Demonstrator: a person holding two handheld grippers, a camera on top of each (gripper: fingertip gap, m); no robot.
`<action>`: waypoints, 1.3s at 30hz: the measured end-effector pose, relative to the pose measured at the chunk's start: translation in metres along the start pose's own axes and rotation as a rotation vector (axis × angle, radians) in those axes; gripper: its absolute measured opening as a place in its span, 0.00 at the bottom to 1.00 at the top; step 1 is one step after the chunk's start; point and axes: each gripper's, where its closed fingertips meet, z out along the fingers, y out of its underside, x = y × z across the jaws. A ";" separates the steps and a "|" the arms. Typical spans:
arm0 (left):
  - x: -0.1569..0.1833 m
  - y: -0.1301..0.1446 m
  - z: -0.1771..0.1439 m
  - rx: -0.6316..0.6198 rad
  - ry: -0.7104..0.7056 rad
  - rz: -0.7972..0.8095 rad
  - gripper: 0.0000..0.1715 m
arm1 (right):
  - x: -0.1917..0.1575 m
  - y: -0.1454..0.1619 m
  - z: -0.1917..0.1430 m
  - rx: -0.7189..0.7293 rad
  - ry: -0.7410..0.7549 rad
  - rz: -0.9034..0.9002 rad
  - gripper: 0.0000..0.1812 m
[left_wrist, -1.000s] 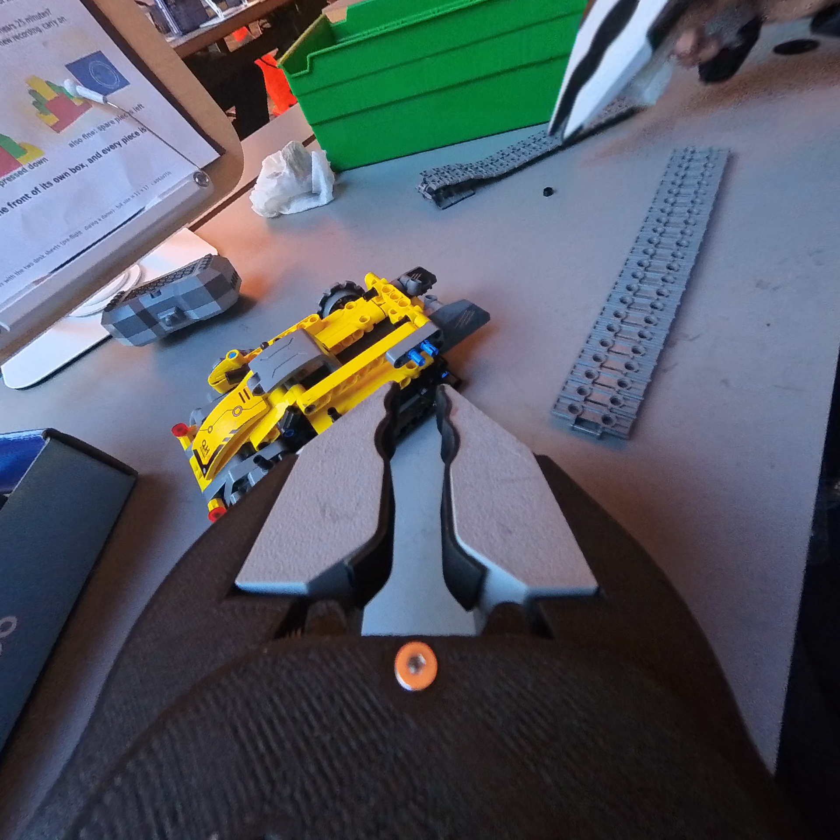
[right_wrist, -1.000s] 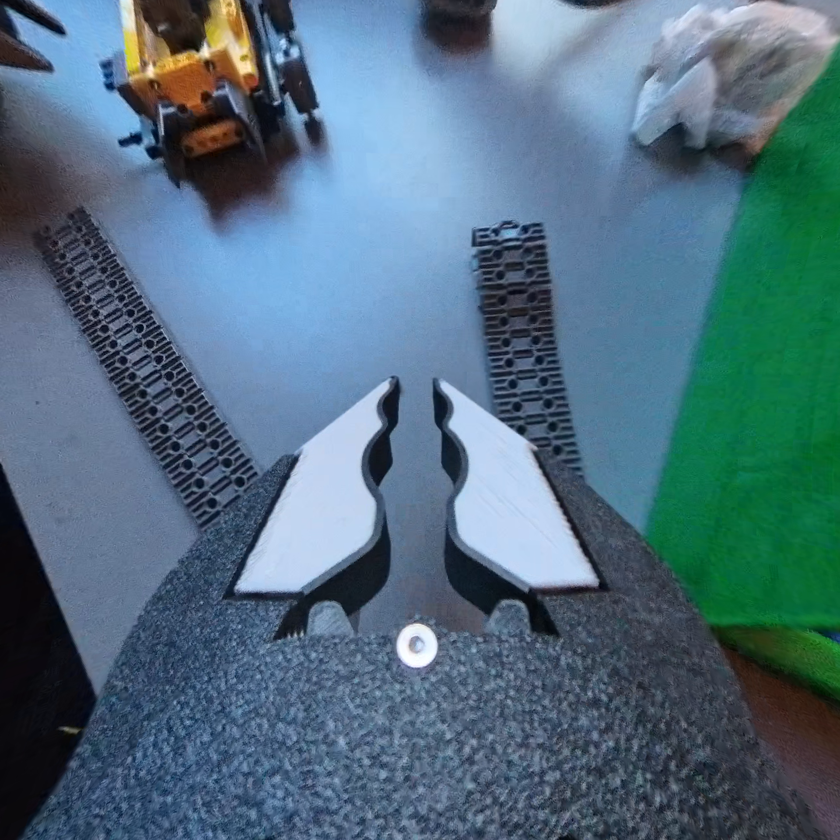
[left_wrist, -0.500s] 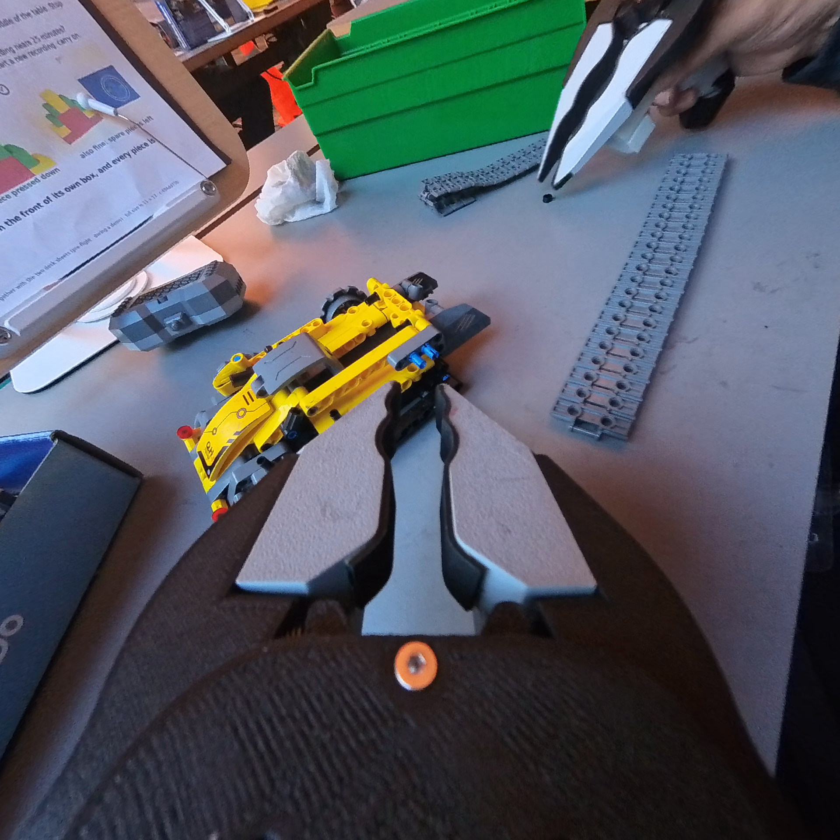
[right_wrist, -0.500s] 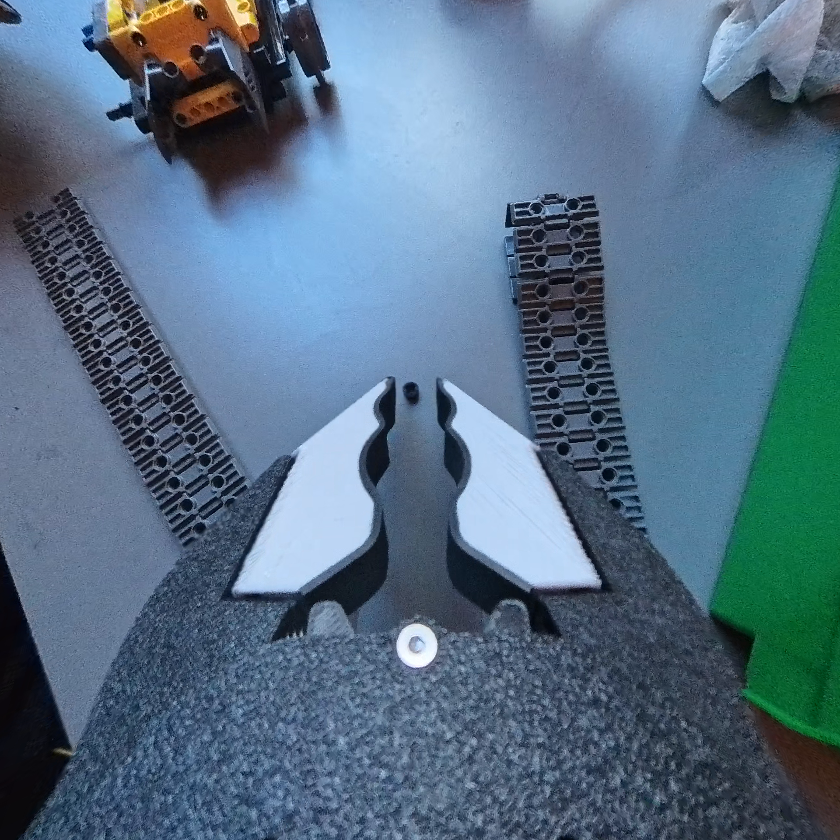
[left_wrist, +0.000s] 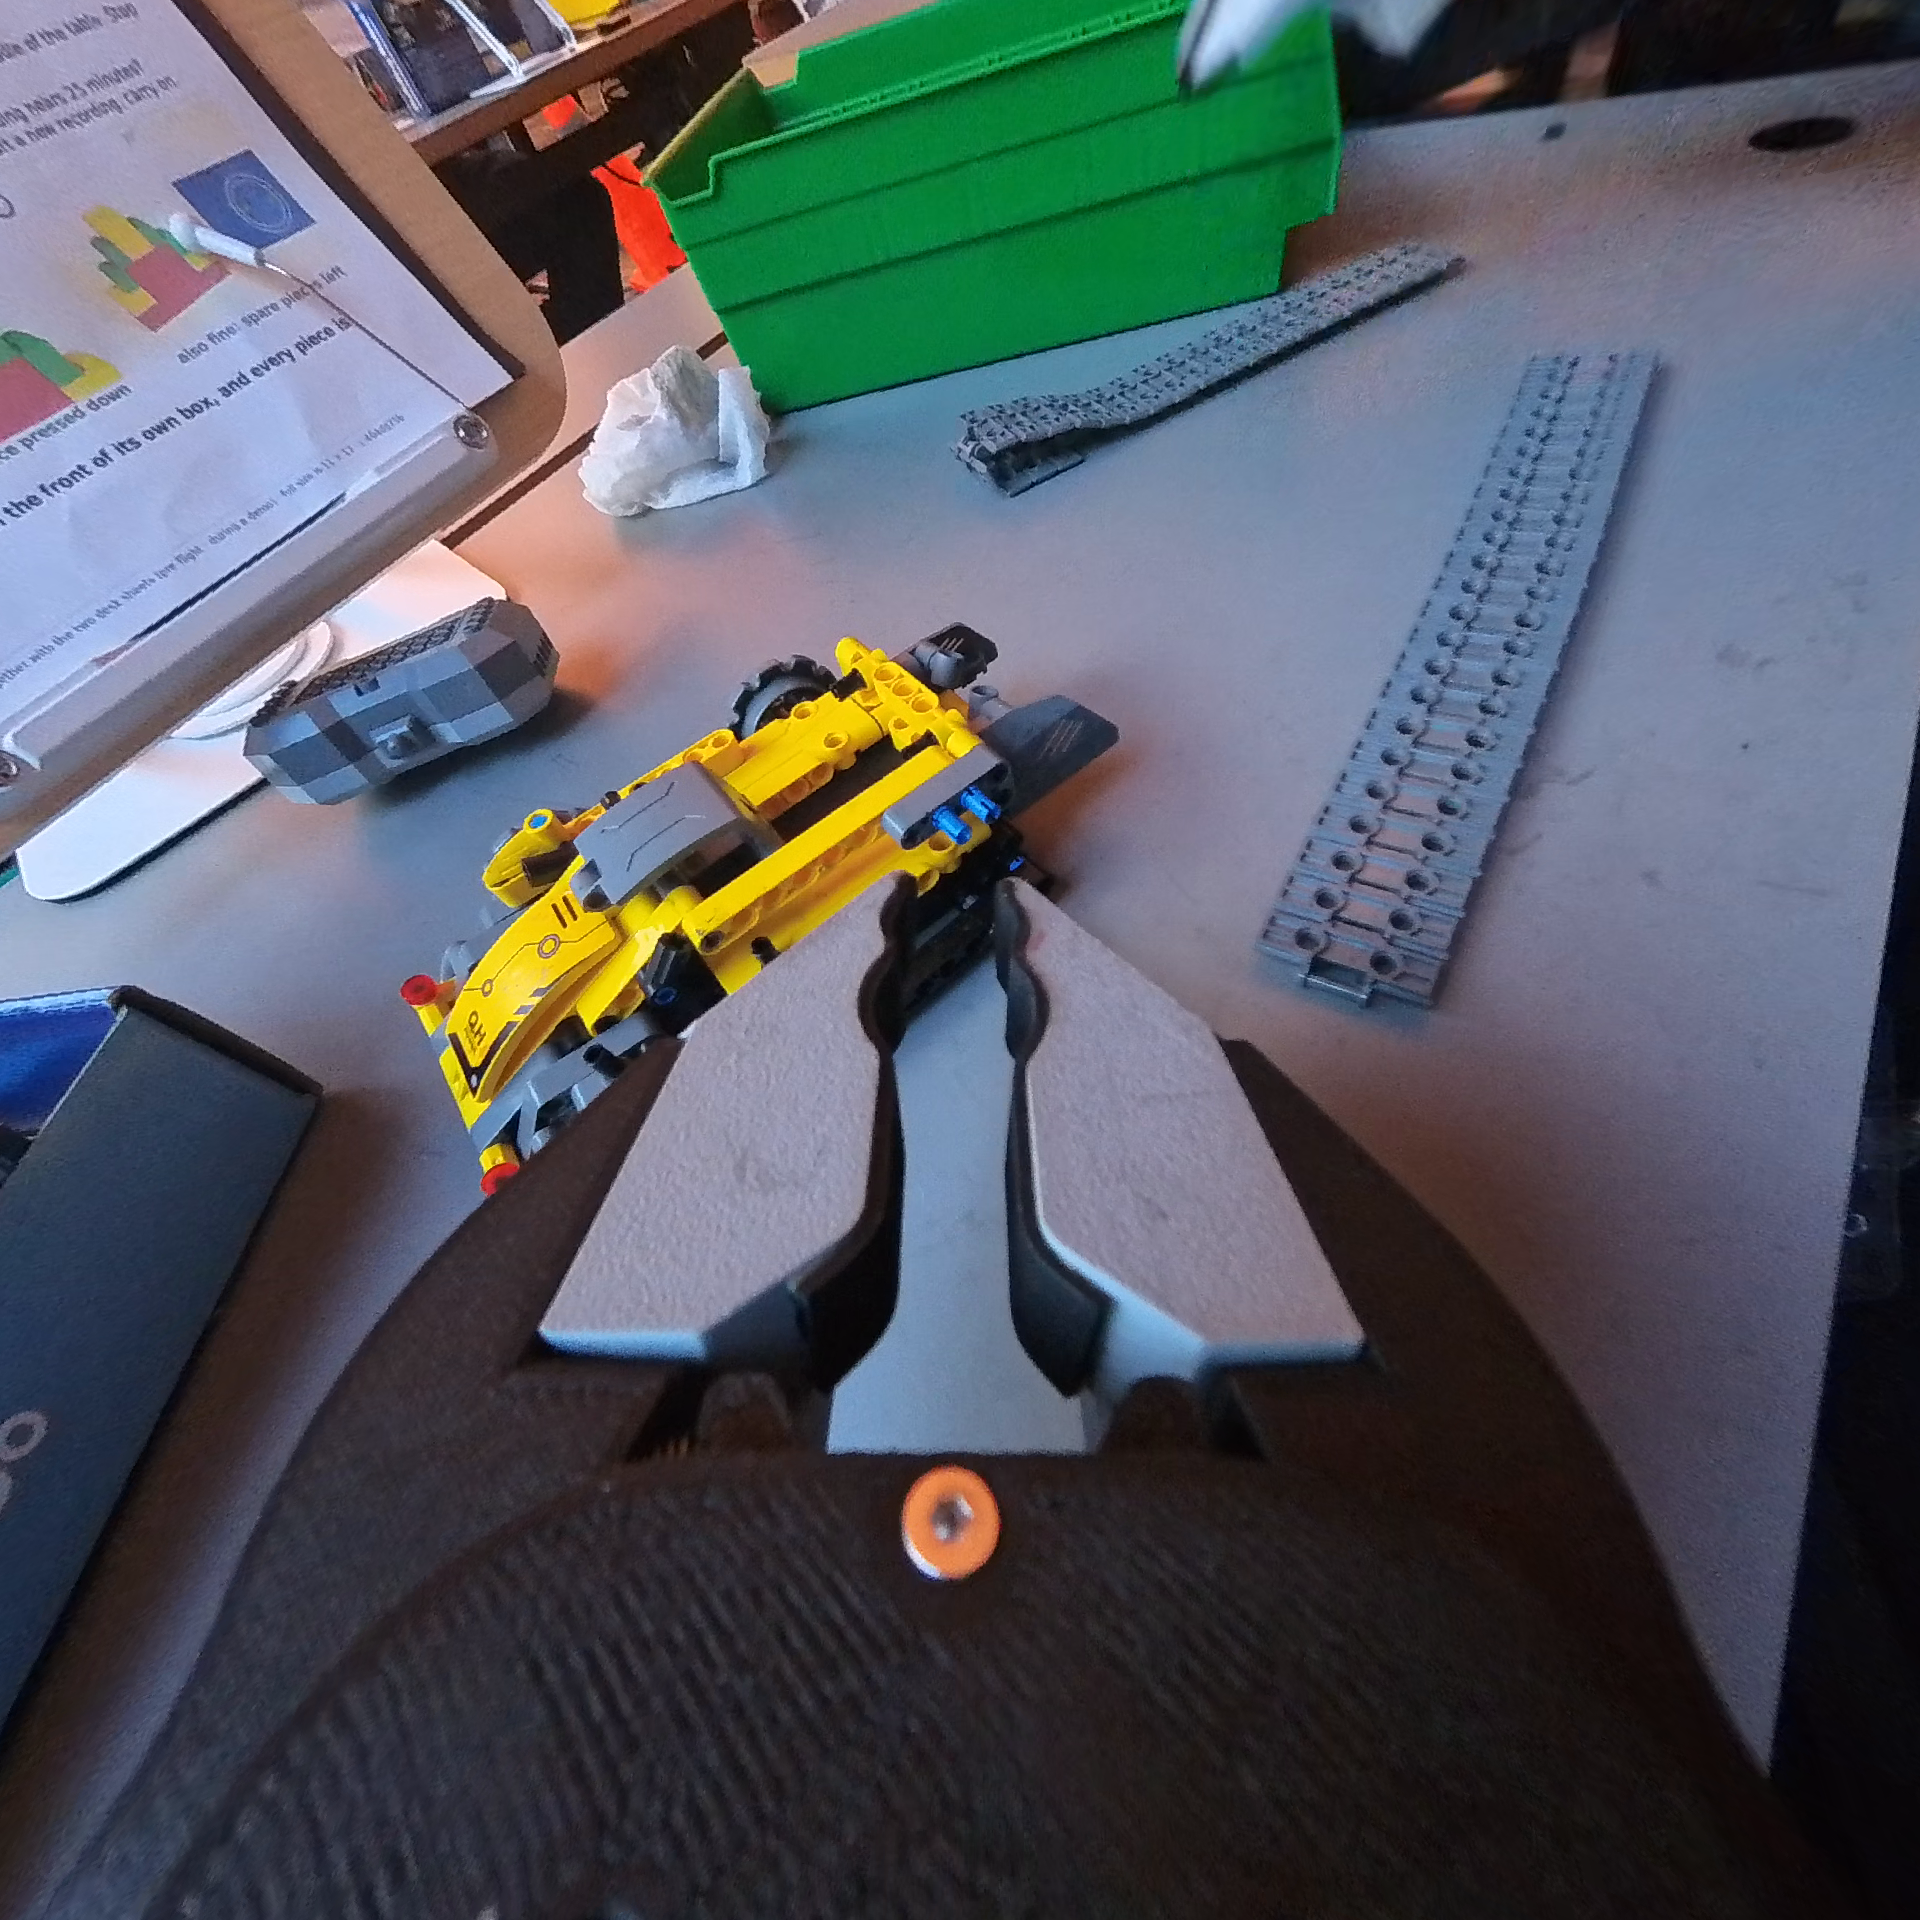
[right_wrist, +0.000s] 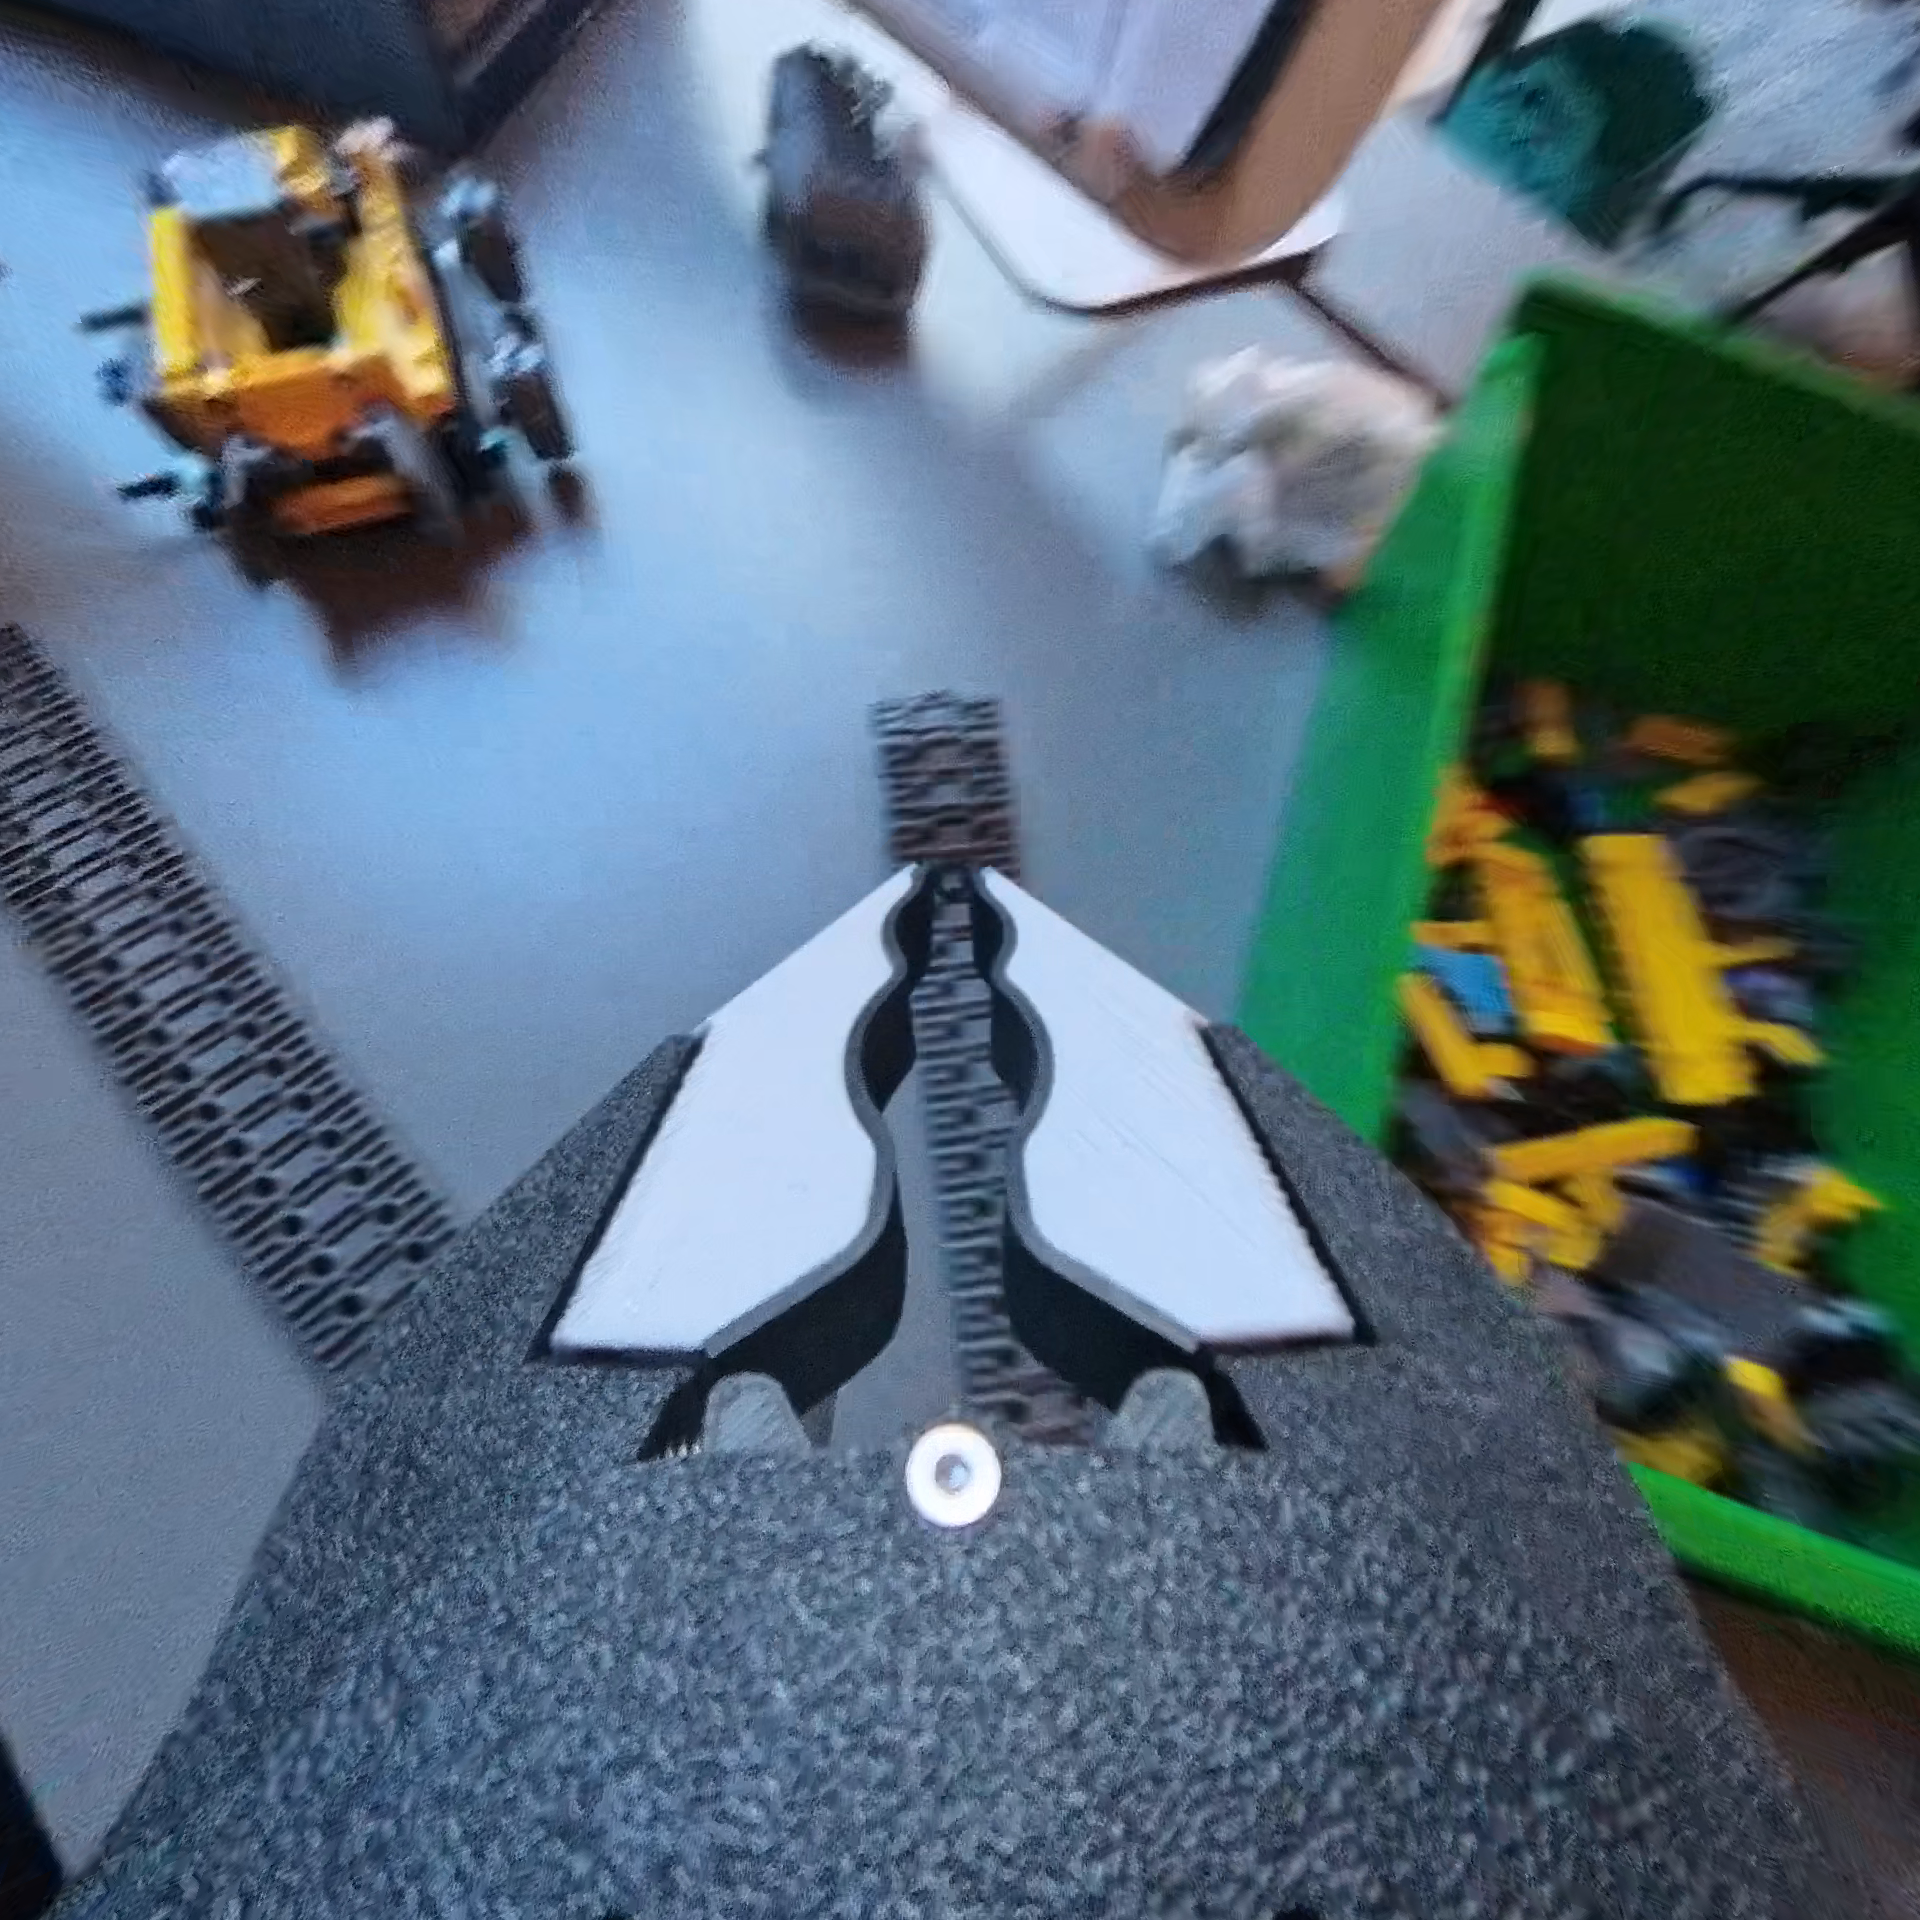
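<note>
Between right tool (right_wrist: 948, 883) tips, blurred speck (unidentifiable)

Bare table (left_wrist: 1195, 623) between car (left_wrist: 727, 852) and bin (left_wrist: 1018, 239).

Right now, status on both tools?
Left tool straddles rear of yellow car, grip unclear. Right tool pinched on small dark piece, above track strip beside green bin.

Printed text on instruction sheet (left_wrist: 208, 312), unquoted.
</note>
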 end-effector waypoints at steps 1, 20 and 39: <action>0.000 0.000 0.000 0.001 0.001 0.000 0.07 | 0.027 -0.011 -0.014 0.027 0.072 0.004 0.02; -0.003 -0.001 0.001 0.000 -0.024 0.006 0.08 | -0.047 -0.048 0.029 0.096 -0.214 0.039 0.10; -0.012 0.002 0.033 -0.208 -0.041 0.093 0.30 | -0.191 -0.036 0.139 -0.009 -0.557 -0.361 0.04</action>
